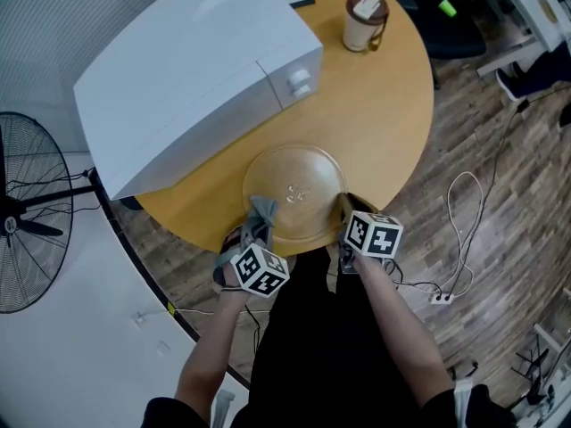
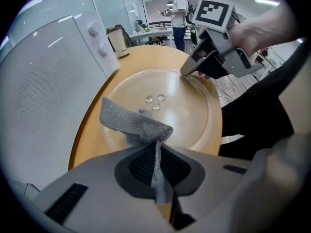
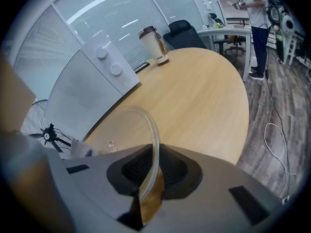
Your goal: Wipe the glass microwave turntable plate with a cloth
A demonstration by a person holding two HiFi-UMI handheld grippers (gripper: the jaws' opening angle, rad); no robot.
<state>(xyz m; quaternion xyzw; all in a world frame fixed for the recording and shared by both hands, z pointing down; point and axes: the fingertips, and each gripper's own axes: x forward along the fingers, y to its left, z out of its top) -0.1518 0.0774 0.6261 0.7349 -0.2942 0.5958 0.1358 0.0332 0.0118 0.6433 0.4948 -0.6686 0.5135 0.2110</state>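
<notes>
Here, we are pinching a grey mesh cloth (image 2: 131, 123) in the left gripper (image 2: 157, 166), whose jaws are closed on it, and the cloth's loose end is lying on the near rim of the glass turntable plate (image 2: 180, 110). Our right gripper (image 3: 149, 181) is clamping the plate's right rim, jaws narrowly parted around the glass. The plate is sitting at the near edge of the round wooden counter (image 1: 384, 114), in front of the white microwave (image 1: 187, 69).
</notes>
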